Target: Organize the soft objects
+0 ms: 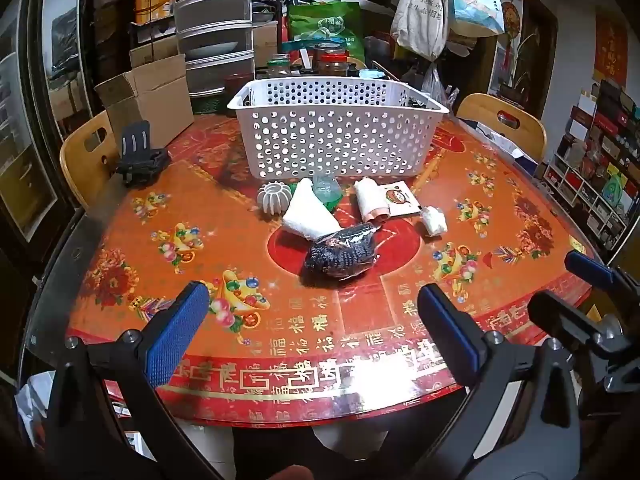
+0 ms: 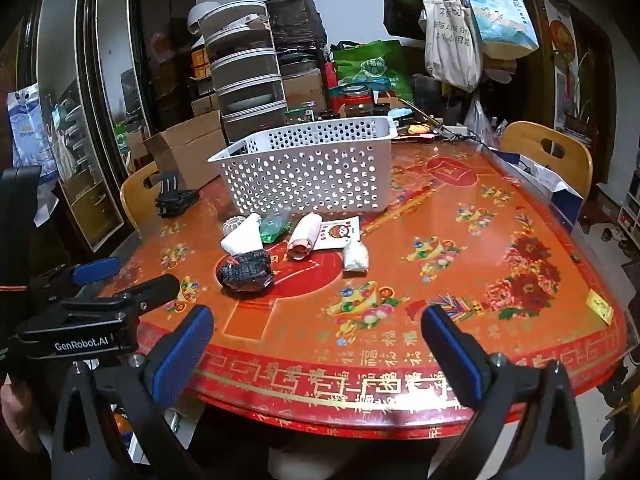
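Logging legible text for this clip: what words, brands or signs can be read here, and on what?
"GenRobot.AI": on the left hand-held gripper, seen from the right wrist.
"福": repeated in gold on the tablecloth.
Tote bags, red wall poster, small packet: printing too blurred to read.

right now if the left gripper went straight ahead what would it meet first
Probably the dark scaly wrapped bundle lying on the red patterned table; the open left gripper points roughly at it, though depth is uncertain.

A red patterned table [image 1: 500,208] with wooden chairs [image 1: 502,120] stands before stacked drawers [image 1: 216,28], cardboard boxes [image 1: 152,92] and hanging bags [image 2: 452,36].
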The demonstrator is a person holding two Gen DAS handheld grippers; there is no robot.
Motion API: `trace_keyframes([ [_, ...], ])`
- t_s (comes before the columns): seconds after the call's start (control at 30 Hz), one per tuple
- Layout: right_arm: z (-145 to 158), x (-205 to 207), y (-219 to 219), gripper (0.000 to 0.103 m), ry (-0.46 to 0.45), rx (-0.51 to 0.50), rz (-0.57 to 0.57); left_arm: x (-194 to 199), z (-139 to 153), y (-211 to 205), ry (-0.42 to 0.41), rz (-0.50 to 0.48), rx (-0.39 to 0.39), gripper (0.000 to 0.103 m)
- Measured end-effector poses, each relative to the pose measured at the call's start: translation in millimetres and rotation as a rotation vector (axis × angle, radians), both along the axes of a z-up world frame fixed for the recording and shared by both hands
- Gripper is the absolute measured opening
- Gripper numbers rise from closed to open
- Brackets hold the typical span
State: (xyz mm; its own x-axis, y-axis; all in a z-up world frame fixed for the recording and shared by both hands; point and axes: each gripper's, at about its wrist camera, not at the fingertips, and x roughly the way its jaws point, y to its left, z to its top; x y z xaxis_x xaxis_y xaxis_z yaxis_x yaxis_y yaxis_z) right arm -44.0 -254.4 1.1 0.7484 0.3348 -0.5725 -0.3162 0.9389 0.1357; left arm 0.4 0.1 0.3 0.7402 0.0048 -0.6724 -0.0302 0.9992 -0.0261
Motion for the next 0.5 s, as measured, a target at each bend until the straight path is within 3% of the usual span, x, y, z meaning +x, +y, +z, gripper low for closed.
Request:
trace_keyframes([
  [0.5,-2.4,1.1,3.3,0.103,0.01,-0.021,0.001,-4.4,7.0,-0.8,-0.029,0.002,-0.011,0.103],
])
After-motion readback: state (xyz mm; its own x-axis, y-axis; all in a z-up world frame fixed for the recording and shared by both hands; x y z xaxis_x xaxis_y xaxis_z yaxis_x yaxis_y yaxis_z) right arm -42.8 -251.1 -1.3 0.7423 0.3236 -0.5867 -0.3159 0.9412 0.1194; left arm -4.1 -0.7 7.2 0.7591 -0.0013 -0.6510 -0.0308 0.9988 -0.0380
